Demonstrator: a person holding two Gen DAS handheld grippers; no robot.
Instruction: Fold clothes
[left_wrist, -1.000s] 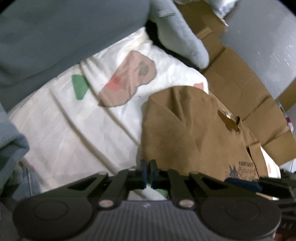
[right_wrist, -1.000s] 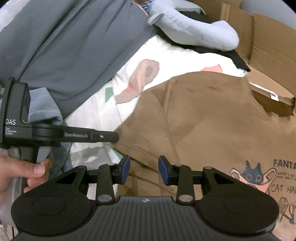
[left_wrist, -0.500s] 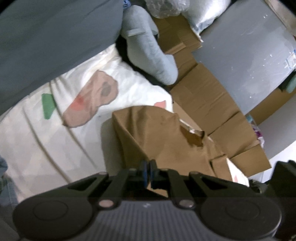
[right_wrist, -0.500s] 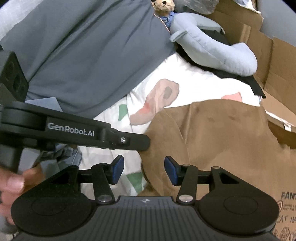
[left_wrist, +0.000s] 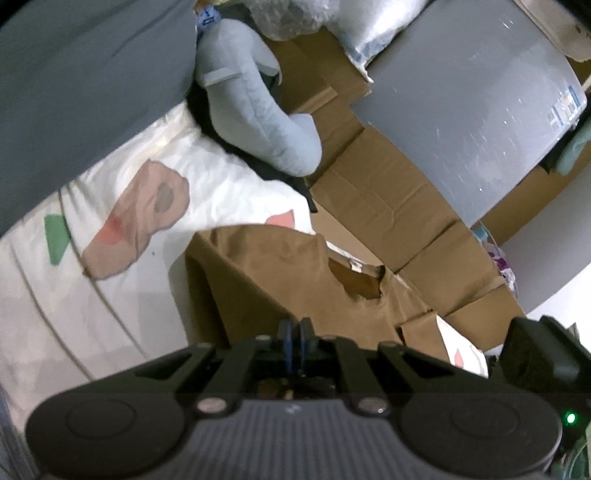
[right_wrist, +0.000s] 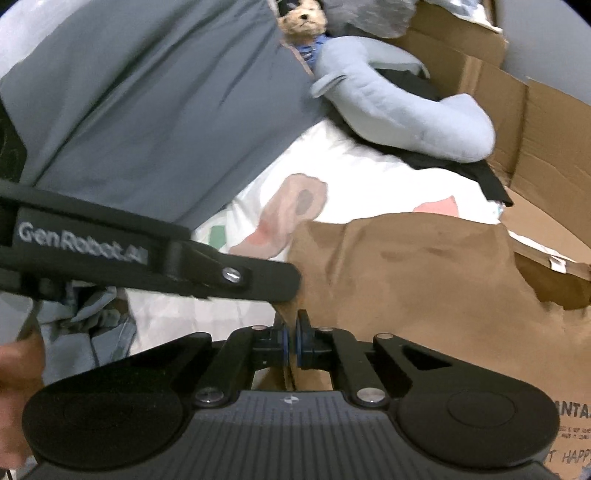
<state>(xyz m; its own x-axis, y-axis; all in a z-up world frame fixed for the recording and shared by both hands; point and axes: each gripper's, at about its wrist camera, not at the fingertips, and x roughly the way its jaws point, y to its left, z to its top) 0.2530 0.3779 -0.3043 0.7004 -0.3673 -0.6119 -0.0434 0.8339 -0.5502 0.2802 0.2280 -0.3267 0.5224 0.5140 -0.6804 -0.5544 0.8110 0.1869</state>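
Observation:
A brown T-shirt (left_wrist: 280, 269) with a cat print lies on the white patterned bedsheet (left_wrist: 122, 288), its near edge raised. My left gripper (left_wrist: 294, 334) is shut on that edge and holds it up off the bed. In the right wrist view the same brown T-shirt (right_wrist: 424, 280) fills the lower right. My right gripper (right_wrist: 291, 332) has its pads pressed together on the shirt's hem, just under the left gripper's arm (right_wrist: 229, 275). The shirt's neck opening (left_wrist: 360, 282) faces the cardboard.
A grey duvet (right_wrist: 147, 122) covers the bed's far left. A pale blue curved pillow (right_wrist: 399, 110) and a teddy bear (right_wrist: 303, 18) lie at the head. Flattened cardboard boxes (left_wrist: 391, 192) and a grey panel (left_wrist: 472, 110) line the right side. A hand (right_wrist: 18, 365) holds the left gripper.
My left gripper has risen, lifting the shirt's edge. My right gripper was open a moment ago and has now shut on the hem beside the left one.

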